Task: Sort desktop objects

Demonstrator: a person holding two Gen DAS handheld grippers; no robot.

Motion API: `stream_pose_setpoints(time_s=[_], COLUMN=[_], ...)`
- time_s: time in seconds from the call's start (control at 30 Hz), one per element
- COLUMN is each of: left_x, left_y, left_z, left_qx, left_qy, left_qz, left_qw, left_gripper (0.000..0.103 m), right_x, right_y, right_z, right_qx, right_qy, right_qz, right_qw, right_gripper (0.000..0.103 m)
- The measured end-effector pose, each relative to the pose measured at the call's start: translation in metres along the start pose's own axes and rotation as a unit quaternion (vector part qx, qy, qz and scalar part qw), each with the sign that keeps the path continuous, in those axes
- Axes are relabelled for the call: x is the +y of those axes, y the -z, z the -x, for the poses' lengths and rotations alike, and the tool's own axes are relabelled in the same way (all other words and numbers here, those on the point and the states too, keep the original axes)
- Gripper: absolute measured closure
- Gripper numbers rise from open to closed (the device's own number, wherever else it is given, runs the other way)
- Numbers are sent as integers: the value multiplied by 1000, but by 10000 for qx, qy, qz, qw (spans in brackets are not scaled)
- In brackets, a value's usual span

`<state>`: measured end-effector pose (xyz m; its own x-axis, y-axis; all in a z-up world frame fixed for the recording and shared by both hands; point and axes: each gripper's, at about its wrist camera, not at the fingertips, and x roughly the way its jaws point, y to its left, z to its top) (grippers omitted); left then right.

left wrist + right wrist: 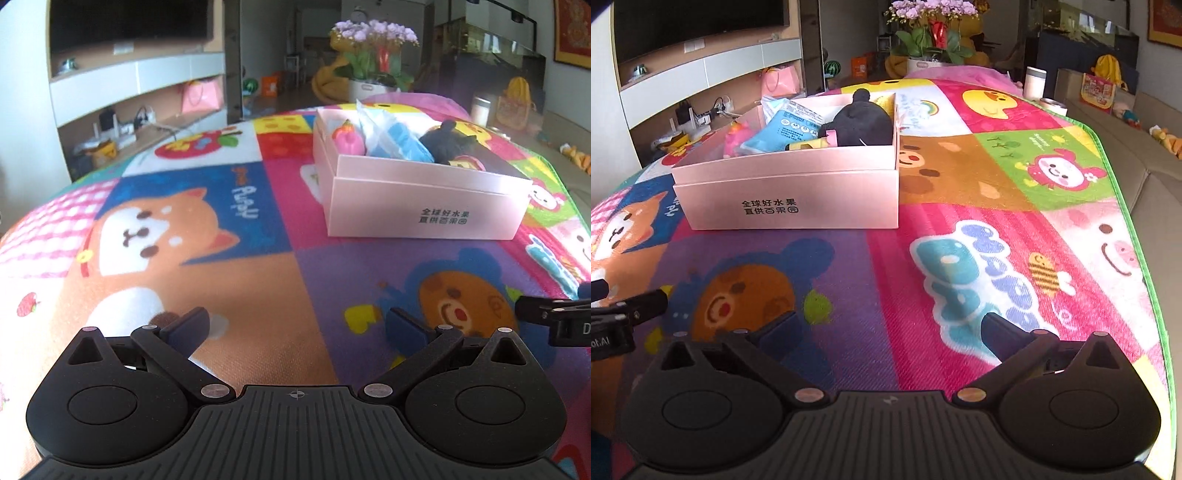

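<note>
The pink box [424, 206] carries two lines of black print on its near wall: 全球好水果 above 直供百果园, readable from both wrist views [768, 206]. On the mat [243, 201], the blue dog panel at 9 o'clock of the box reads "Puppy" in white letters running sideways. Print on the blue packet [790, 129] inside the box is too small to read.

Open pink box [786, 195] on mat, holding black plush [860, 123], blue packet [783, 134].

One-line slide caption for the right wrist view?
Open right gripper hovers empty over the cartoon mat; pink box ahead holds a black plush and blue packet.
</note>
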<state>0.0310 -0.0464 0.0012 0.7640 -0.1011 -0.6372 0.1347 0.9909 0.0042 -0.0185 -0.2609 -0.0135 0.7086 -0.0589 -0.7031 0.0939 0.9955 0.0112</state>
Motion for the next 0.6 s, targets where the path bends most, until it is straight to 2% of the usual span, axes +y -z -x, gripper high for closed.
stream_pose_setpoints(time_s=[0.27,0.4,0.5,0.6], left_x=[0,-1,-1,0], left_y=[-8,-8,-8,-7], left_z=[-15,-14,-14,-14], left_qx=[36,25,22,20], left_qy=[-91,-98,-98,-103], left_qz=[-6,-11,-12,-17], left_qw=[10000,9999,9999,9999], left_gripper=[0,0,0,0], right_x=[37,38,30,32], right_y=[-4,-7,-9,-8], right_z=[0,-11,-16,-16], right_qx=[-286,-439,-395,-393], right_qy=[-166,-462,-695,-663], right_qz=[1004,903,633,669], right_qw=[9944,9939,9948,9948], right_gripper=[0,0,0,0])
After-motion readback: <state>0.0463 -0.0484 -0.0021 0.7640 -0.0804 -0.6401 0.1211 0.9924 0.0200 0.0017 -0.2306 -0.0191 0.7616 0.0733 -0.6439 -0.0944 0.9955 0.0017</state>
